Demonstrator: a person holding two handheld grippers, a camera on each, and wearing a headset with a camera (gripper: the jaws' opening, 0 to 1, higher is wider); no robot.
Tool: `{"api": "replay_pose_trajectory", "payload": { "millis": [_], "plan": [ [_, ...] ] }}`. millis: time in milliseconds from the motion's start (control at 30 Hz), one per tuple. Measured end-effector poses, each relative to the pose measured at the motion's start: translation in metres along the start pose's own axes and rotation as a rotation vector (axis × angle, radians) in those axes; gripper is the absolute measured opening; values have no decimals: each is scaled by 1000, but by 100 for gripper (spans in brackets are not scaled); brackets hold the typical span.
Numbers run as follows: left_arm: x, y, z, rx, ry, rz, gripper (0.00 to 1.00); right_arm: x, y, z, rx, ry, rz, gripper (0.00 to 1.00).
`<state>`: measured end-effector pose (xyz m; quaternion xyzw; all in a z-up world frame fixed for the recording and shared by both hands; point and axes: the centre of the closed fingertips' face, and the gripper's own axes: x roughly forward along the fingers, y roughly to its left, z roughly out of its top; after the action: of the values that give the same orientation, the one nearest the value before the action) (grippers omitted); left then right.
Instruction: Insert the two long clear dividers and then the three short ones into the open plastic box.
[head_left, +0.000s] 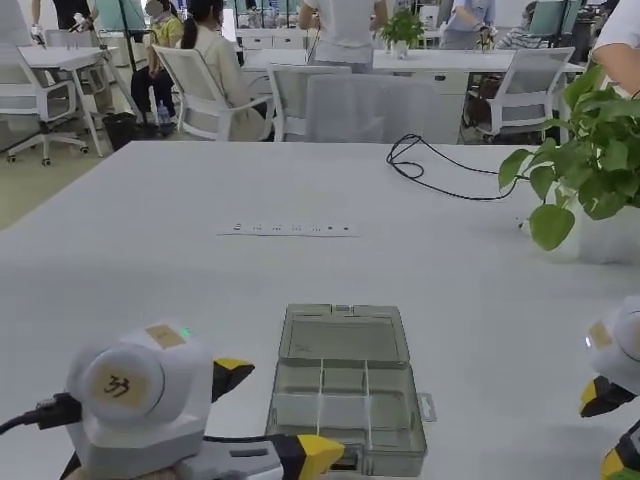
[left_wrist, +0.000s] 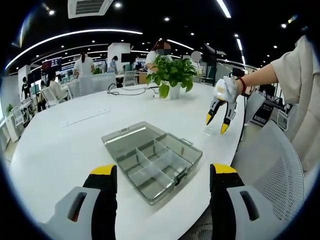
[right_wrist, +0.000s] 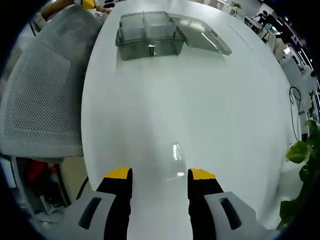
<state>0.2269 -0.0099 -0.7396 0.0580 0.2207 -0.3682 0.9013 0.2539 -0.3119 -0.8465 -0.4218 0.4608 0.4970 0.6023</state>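
The open box (head_left: 296, 380) sits at the lower centre of the head view. A clear divider (right_wrist: 176, 152) lies flat at the lower middle of the right gripper view, well apart from the box. The right gripper (right_wrist: 159, 174) has its jaws spread and empty, and so has the left gripper (left_wrist: 164, 170). I think the thin piece may slide away when it is pinched.

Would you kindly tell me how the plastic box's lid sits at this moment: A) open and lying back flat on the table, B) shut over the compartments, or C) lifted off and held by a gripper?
A: in the head view the lid lies flat on the table beyond the box, whose compartments are uncovered.
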Motion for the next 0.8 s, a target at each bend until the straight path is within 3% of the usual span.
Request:
{"api": "replay_pose_trajectory", "payload": {
  "millis": [133,567,800],
  "plan": [
    [-2,2,1,-6,-5,17,76,4,0,-6,-33,20,19,45],
    [-2,2,2,2,0,34,74,6,-2,-9,-100,12,68,42],
    [-2,4,2,4,5,43,73,8,-5,-10,-112,6,67,39]
  ]
}}
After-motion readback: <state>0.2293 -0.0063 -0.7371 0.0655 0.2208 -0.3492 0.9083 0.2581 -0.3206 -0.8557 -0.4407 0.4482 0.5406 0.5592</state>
